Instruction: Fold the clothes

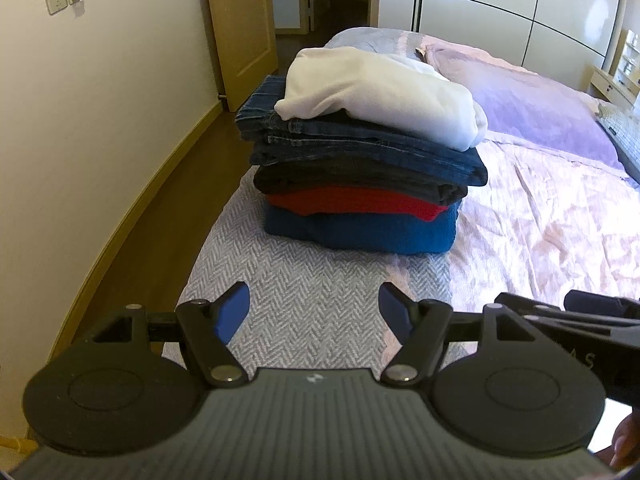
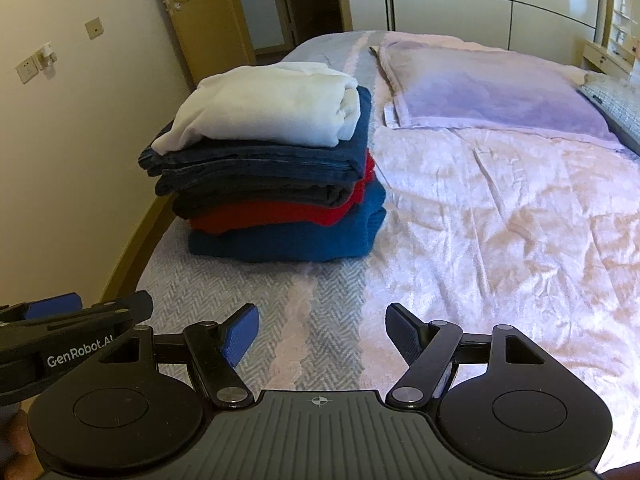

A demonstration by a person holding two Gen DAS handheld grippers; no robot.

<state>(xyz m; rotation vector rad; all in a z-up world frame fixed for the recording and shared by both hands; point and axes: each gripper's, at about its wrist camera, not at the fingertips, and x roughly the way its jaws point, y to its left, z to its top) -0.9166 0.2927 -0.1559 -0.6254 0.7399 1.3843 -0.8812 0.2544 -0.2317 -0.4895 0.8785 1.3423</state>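
Note:
A stack of folded clothes point(image 1: 360, 172) stands on the bed near its left edge; it also shows in the right wrist view point(image 2: 272, 184). From the top: a white garment point(image 1: 372, 88), blue jeans point(image 1: 360, 148), a dark garment, a red one point(image 1: 360, 202) and a blue knit point(image 1: 360, 232). My left gripper point(image 1: 314, 312) is open and empty, held above the grey herringbone cover in front of the stack. My right gripper point(image 2: 322, 334) is open and empty, to the right of the left one point(image 2: 52, 308), over the cover's edge.
The bed has a pink quilt point(image 2: 500, 220) on the right and a purple blanket point(image 2: 492, 92) behind. A wall point(image 1: 80, 120) and wood floor strip run on the left, an open door point(image 1: 240, 20) behind, wardrobe fronts point(image 2: 480, 4) at the back.

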